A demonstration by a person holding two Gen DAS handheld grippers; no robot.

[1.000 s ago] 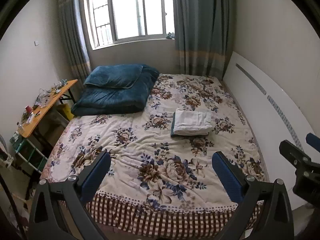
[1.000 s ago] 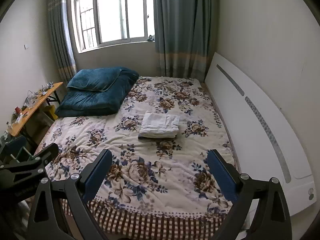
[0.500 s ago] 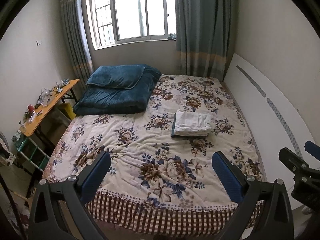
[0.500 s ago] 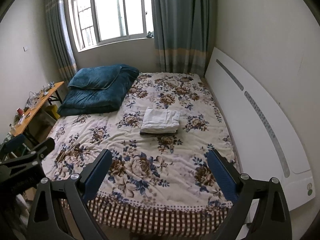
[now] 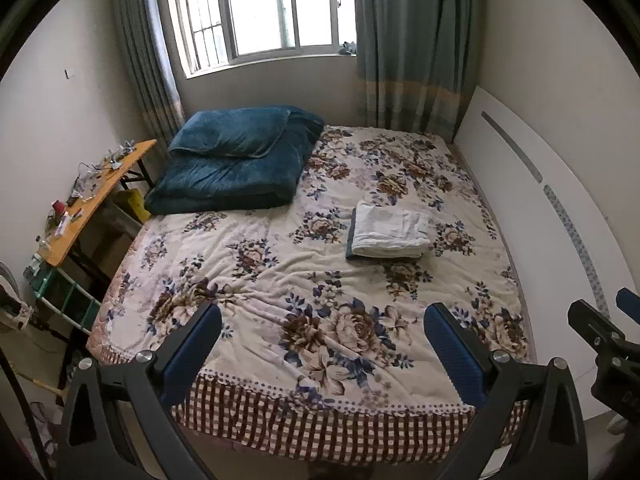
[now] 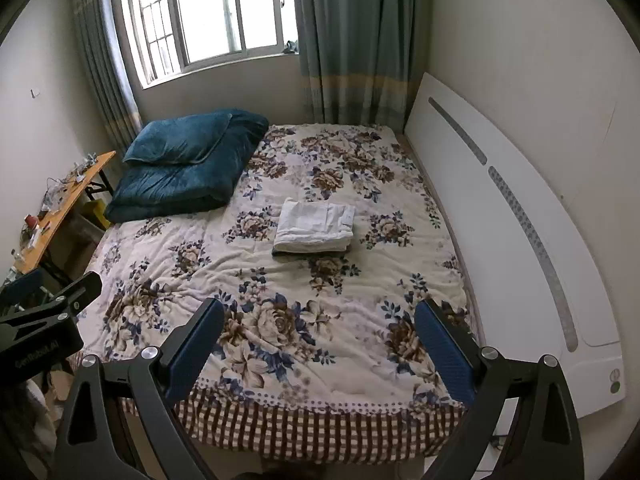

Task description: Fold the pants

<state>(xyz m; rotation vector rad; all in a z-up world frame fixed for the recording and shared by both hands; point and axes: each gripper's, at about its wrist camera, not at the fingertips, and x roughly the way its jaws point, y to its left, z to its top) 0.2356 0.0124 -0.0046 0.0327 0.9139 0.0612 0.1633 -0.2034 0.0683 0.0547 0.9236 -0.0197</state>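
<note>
Here, both grippers hang empty off the foot of the bed (image 5: 400, 432).
The left gripper (image 5: 322, 338) and right gripper (image 6: 320, 332) each have jaws spread wide, holding nothing; the folded white pants (image 6: 315, 229) lie mid-bed on the floral quilt, near a blue duvet (image 6: 184, 168).

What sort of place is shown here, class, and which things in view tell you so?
Most likely a small home bedroom: a bed under a floral cover, a folded blue quilt on it, and a curtained window behind. Folded white pants lie on the bed.
</note>
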